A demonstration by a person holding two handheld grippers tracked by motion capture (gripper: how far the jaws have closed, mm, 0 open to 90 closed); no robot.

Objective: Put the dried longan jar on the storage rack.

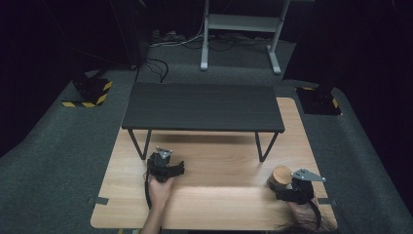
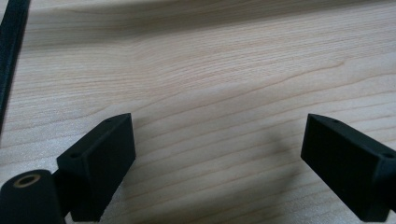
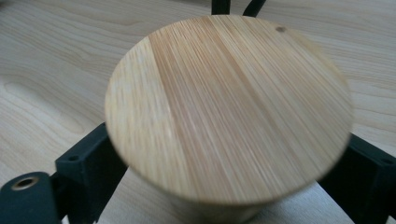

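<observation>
A round wooden container with a flat bamboo lid (image 3: 229,107) stands on the light wooden table (image 1: 219,195) near its right front corner, seen as a small cylinder (image 1: 281,176) in the high view. My right gripper (image 3: 229,135) straddles it, one black jaw on each side below the lid. The lid hides the pads, so contact is unclear. In the high view the right gripper (image 1: 283,185) sits just behind the container, held by a hand. My left gripper (image 2: 217,140) is open over bare wood, with nothing between its jaws. It shows at the table's left (image 1: 165,165).
A low dark bench (image 1: 202,107) on thin black legs stands across the table's far half. One of its legs (image 2: 11,51) runs along the left edge of the left gripper view. Grey carpet surrounds the table, and a white frame (image 1: 241,24) stands behind it.
</observation>
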